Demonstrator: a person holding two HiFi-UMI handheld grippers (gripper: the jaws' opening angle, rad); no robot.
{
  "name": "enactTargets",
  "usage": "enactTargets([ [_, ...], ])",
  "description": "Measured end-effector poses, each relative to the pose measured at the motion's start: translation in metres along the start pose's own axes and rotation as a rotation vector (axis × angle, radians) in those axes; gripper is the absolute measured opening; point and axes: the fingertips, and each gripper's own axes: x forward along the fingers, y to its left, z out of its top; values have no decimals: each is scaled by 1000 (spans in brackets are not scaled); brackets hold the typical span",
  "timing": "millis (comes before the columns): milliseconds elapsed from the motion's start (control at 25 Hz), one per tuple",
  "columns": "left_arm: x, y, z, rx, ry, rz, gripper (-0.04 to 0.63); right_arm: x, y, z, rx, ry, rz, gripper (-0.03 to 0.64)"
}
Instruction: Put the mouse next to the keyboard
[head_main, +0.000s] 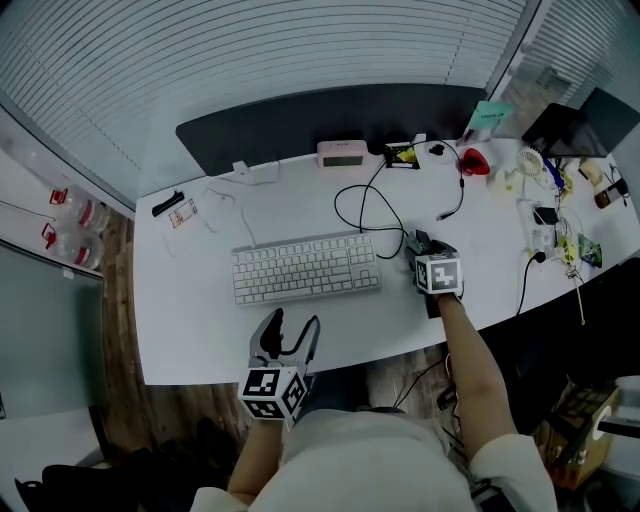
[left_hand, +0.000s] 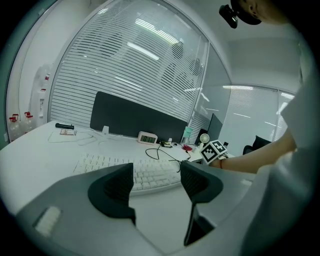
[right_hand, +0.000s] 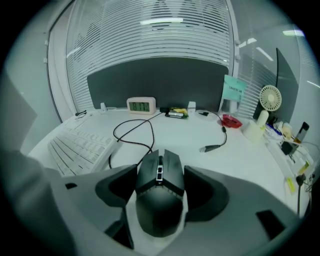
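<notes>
The white keyboard (head_main: 305, 267) lies in the middle of the white desk (head_main: 200, 310). The black wired mouse (right_hand: 159, 200) sits between the pads of my right gripper (right_hand: 160, 186), which press on both its sides. In the head view that gripper (head_main: 418, 246) and the mouse (head_main: 422, 241) are just off the keyboard's right end; I cannot tell whether the mouse rests on the desk. The mouse's black cable (head_main: 365, 205) loops toward the back. My left gripper (head_main: 295, 328) is open and empty near the desk's front edge, in front of the keyboard (left_hand: 145, 172).
A pink clock (head_main: 342, 154), a red object (head_main: 477, 160), a small fan (head_main: 530, 160) and several cables and small items crowd the back and right of the desk. A dark partition (head_main: 330, 115) stands behind. White cables (head_main: 225, 200) lie left of the keyboard.
</notes>
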Motion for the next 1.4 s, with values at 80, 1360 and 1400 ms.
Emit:
enactTargets([
  [80,1,-2,-1,2,4,-3,299,2,-1,-5,6,8,1,295],
  [1360,-90,-74,-39,42,-56,24,287,-160,71,-32,66,-324,185,155],
  [1400,-96,-79,-42,45,-59,26,281,-172,76,-36,68,-342,194,138],
])
